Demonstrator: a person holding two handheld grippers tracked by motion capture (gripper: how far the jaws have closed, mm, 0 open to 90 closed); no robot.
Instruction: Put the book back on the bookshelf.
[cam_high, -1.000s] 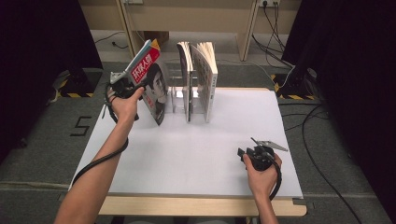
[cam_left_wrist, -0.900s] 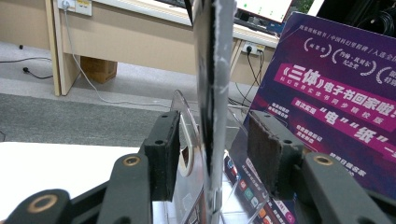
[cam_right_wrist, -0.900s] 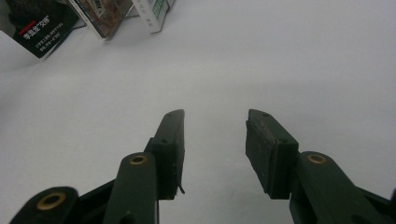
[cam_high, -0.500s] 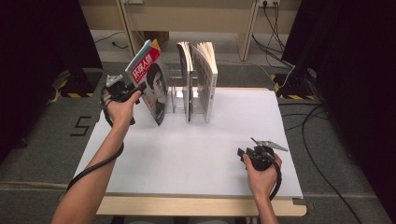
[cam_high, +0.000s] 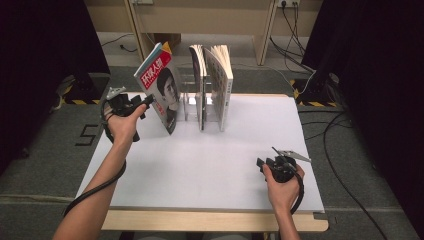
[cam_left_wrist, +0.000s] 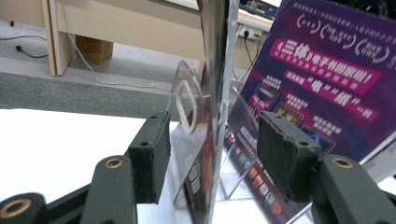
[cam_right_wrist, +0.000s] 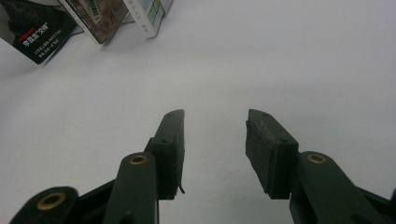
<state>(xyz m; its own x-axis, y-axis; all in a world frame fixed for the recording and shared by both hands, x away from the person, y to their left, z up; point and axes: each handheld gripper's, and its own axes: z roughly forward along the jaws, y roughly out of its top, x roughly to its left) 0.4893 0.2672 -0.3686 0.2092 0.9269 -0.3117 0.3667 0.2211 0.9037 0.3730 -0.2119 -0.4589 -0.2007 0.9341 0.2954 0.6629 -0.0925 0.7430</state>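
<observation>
At table's back left, magazine (cam_high: 161, 87) upright, leaning right

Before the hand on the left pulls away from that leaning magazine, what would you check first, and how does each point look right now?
1. Left gripper free of the magazine: ok; its jaws have just been opening, and gaps show on both sides of the magazine's edge between the pads.
2. Magazine supported: cannot tell; it tilts toward the clear bookend, contact unclear.
3. Two upright books standing: ok.
4. Right gripper out of the way: ok; open, holding nothing, above bare table.
5. Left gripper's cable clear of the books: ok; it trails back along the forearm.
</observation>
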